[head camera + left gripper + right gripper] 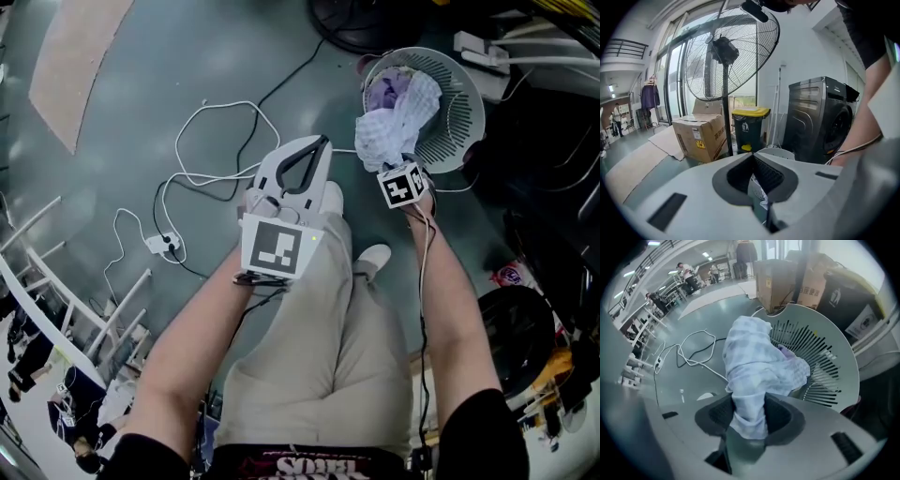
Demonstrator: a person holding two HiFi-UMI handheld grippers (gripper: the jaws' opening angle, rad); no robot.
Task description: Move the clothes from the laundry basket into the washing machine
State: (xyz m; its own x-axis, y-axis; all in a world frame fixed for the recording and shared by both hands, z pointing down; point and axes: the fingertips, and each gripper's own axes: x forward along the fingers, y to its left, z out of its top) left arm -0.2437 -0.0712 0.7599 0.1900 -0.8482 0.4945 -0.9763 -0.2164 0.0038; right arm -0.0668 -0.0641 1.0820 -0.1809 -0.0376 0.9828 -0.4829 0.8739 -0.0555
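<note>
The right tongs (749, 401) were clenched on a pale checked cloth (754, 362), a fold of it pinched between the pads while the rest bunched up over the mouth of the white laundry basket (834, 348). The gripper pointed steeply down at the basket, which stood on the grey floor (187, 56) just ahead of the person's feet. The left tongs (752, 155) were closed on nothing, tips together, held off to the side and taking no part in the grasp.

By the look of it the task was at an early stage: one garment had been seized but had not left the basket, and at least one more piece, a lilac one (384, 94), lay under it inside. The dark washing machine (820, 117) stood beyond the basket, near a bin with a yellow lid (750, 126). Whether its round door was open could not be told, and nothing showed any clothes in it. Lifting, carrying and loading all remained.
</note>
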